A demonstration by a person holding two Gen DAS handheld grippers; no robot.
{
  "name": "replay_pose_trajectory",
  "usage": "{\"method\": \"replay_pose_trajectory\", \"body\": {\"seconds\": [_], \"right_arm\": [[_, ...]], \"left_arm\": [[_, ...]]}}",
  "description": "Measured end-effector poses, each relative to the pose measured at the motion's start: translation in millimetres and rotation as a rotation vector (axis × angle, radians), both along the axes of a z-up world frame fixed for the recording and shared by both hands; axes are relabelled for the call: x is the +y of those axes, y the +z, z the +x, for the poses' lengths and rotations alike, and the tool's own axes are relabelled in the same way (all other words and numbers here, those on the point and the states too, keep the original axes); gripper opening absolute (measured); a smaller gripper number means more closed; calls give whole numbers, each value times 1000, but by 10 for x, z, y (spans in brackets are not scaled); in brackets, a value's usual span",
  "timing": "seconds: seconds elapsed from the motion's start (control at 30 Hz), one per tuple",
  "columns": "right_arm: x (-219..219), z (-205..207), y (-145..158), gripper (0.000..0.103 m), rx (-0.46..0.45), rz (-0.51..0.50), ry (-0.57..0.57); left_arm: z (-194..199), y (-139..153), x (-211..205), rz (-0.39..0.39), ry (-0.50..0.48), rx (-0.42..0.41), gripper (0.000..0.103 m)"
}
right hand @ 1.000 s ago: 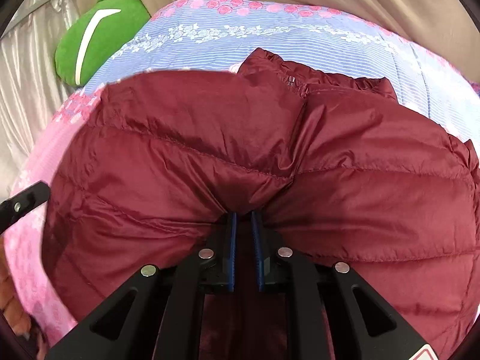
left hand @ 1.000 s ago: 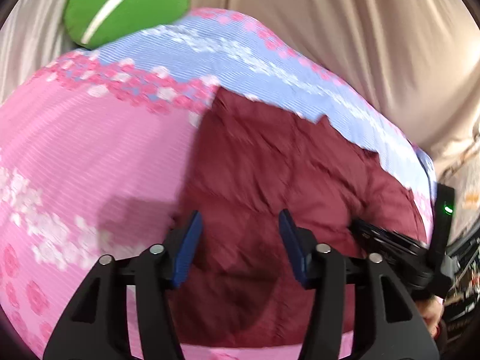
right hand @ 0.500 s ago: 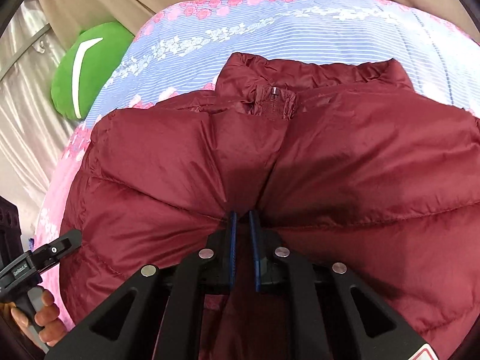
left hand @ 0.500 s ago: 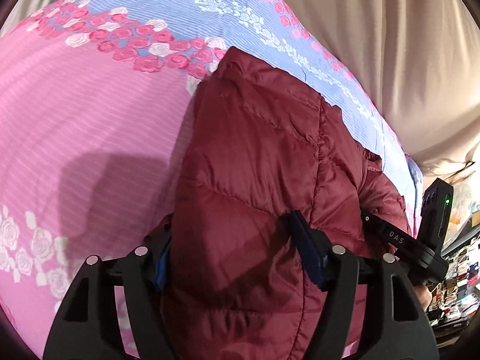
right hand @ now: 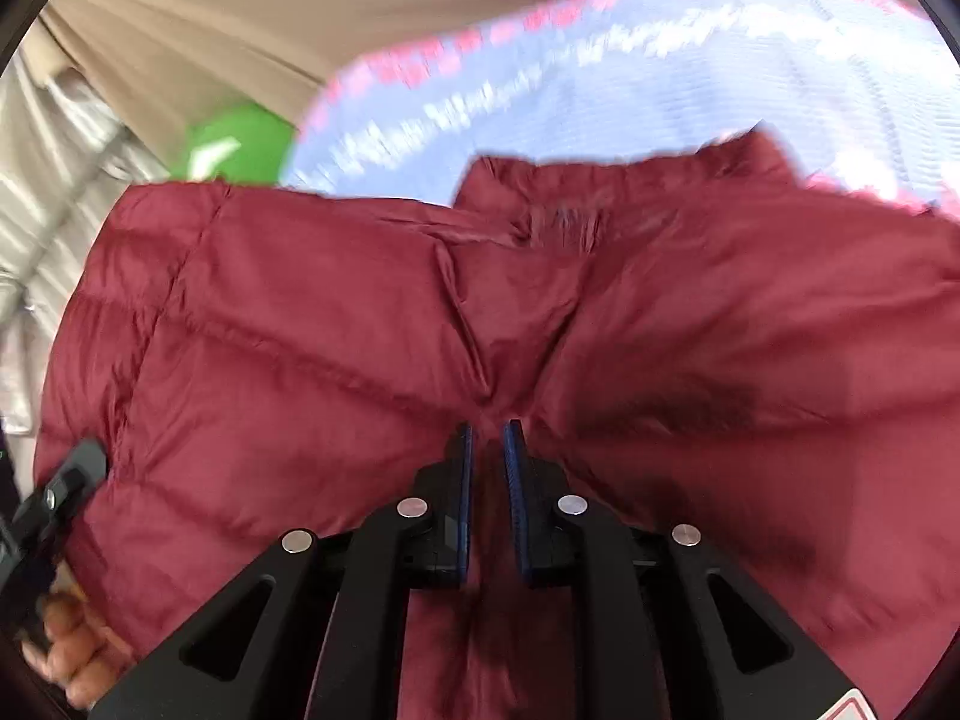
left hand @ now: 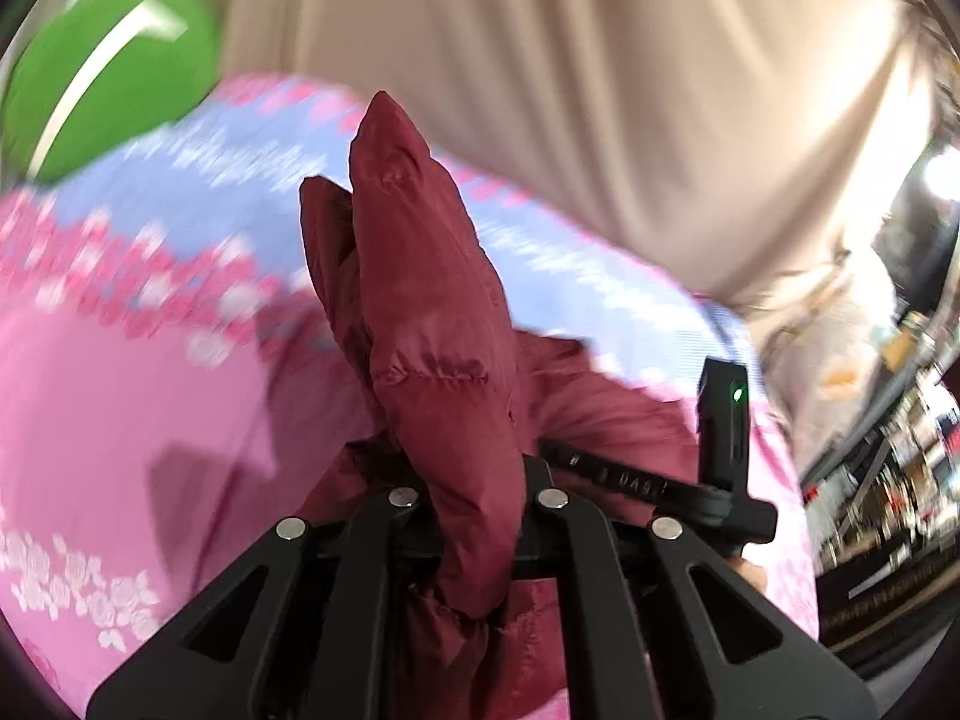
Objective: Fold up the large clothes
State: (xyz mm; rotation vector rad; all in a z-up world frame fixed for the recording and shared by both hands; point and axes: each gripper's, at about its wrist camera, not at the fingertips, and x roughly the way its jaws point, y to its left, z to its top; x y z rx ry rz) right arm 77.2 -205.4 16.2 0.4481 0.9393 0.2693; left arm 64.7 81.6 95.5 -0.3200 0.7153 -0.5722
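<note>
A dark red quilted puffer jacket [right hand: 336, 324] lies on a bed with a pink and blue floral sheet [left hand: 120, 372]. My left gripper [left hand: 471, 480] is shut on a fold of the jacket [left hand: 432, 312], which stands up lifted between its jaws; the fingertips are hidden by the fabric. My right gripper [right hand: 487, 438] is shut on the jacket's near edge, with fabric pinched between the blue pads [right hand: 515, 468]. The collar [right hand: 552, 210] lies at the far side. The right gripper also shows in the left wrist view [left hand: 720, 468].
A green cushion [left hand: 108, 72] lies at the bed's far left corner. Beige curtain fabric [left hand: 540, 72] hangs behind the bed. Cluttered shelves [left hand: 900, 480] stand to the right. The left hand and its gripper [right hand: 54, 540] show at the left edge of the right wrist view.
My left gripper has shut on the jacket's side and lifted the fold up off the bed. My right gripper stays shut on the near edge; both views have shifted and blurred.
</note>
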Motion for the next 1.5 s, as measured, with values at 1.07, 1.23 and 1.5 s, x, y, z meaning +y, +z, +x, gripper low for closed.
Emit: {"method": "replay_pose_trajectory", "body": {"seconds": [1.07, 1.23, 1.5], "right_arm": [[298, -209, -317, 11, 70, -24, 160], [-232, -500, -77, 10, 32, 136, 105], [-1553, -1500, 235, 10, -62, -39, -330]], "left_arm": [[-327, 288, -1283, 83, -140, -59, 6], [-330, 241, -1564, 131, -169, -79, 6], [-286, -42, -2197, 221, -270, -48, 6]]}}
